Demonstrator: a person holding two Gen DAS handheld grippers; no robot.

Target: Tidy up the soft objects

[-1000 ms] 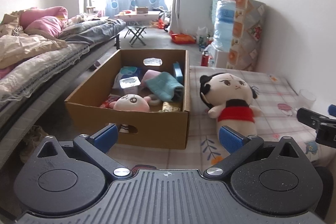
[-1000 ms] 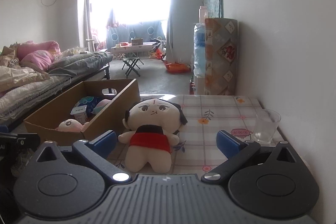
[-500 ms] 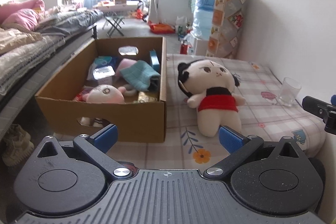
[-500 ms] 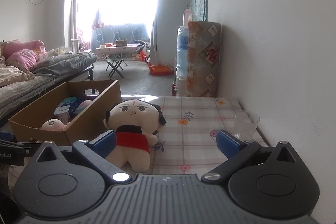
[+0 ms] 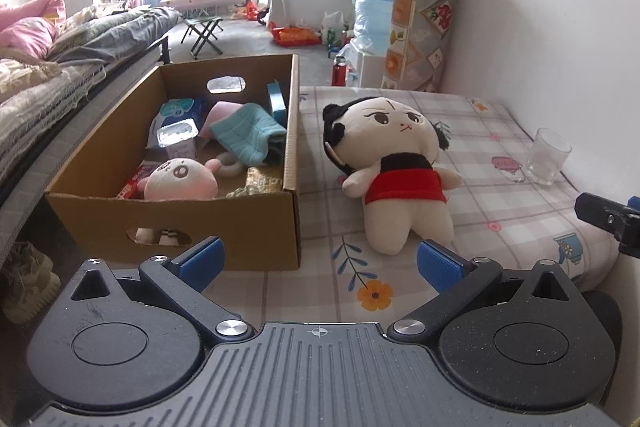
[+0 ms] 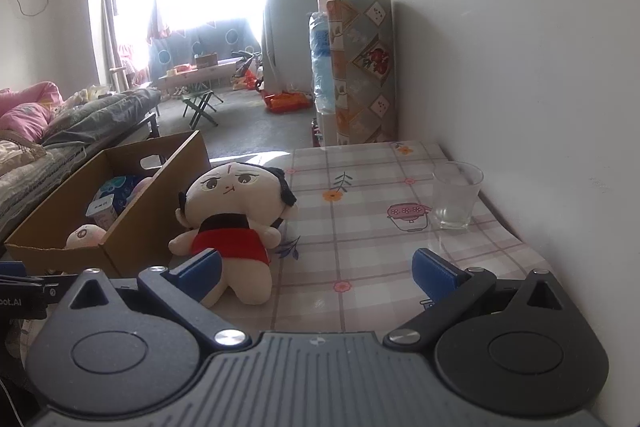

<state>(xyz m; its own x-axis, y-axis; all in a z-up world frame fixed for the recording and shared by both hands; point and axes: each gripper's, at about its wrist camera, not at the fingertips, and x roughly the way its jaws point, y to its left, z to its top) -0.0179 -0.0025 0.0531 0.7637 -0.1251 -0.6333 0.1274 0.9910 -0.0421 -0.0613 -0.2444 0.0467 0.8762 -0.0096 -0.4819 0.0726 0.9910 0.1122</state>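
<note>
cardboard box (image 5: 256, 227): left-wrist view alone shows pink plush (image 5: 180, 181), teal cloth (image 5: 246, 133) inside | doll (image 5: 394, 179): lying right of box, on tablecloth (image 5: 500, 211) | glass (image 6: 456, 195): right of doll | left gripper (image 5: 320, 261), right gripper (image 6: 316, 269): both released, empty

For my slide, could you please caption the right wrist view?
Open right gripper faces a red-shirted plush doll beside a cardboard box.
</note>
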